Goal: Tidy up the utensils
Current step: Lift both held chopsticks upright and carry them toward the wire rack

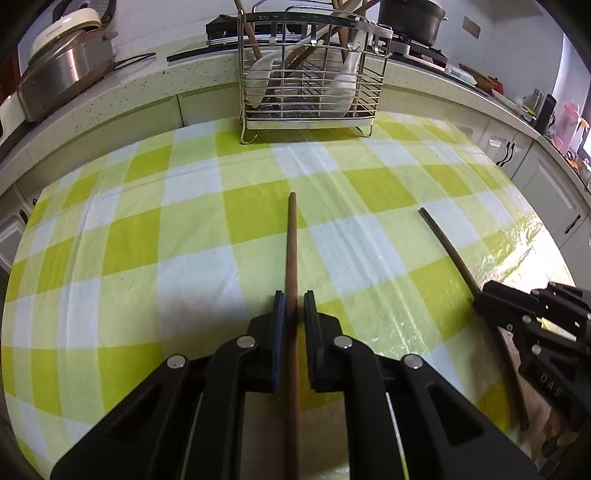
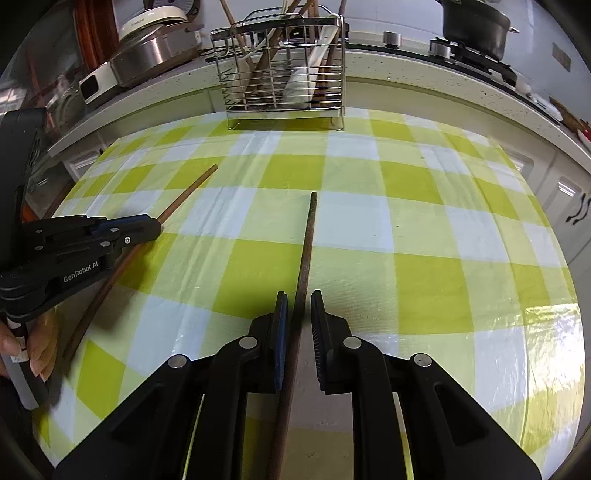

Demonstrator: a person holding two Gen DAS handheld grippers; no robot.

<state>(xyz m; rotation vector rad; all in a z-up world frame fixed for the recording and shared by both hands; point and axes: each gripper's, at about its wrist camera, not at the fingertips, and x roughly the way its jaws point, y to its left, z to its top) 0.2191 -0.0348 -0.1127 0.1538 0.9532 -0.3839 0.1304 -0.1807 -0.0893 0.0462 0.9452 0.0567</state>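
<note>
Left tongs: the left tongs (image 1: 294, 304) are pinching a light brown wooden chopstick (image 1: 291, 254), pads closed on its shaft, with the far tip reaching out over the cloth toward the rack. The grip looks set partway along the stick, probably so the free end can lead into a slot.
Left chopstick: round, slender, smooth reddish-brown wood, slightly tapered; from the right wrist view it runs slantwise under the tongs, low over the cloth.
Worktop: the worktop (image 1: 110, 236) wears a glossy green, white and pale-yellow checked cloth, creased down the middle and shiny at the right.
Rack: a wire utensil rack (image 1: 312, 77) of bright metal bars stands on small feet at the far edge, already holding white ladles or spoons and several wooden sticks leaning upright. I judge it the goal for both chopsticks.
Right tongs: the right tongs (image 2: 298, 306) are pinching a darker, rougher-looking chopstick (image 2: 306, 243), its blunt tip aimed at the rack.
Background: a steel pan (image 1: 66, 70) sits left, a black pot (image 1: 410, 18) on the hob right.
</note>
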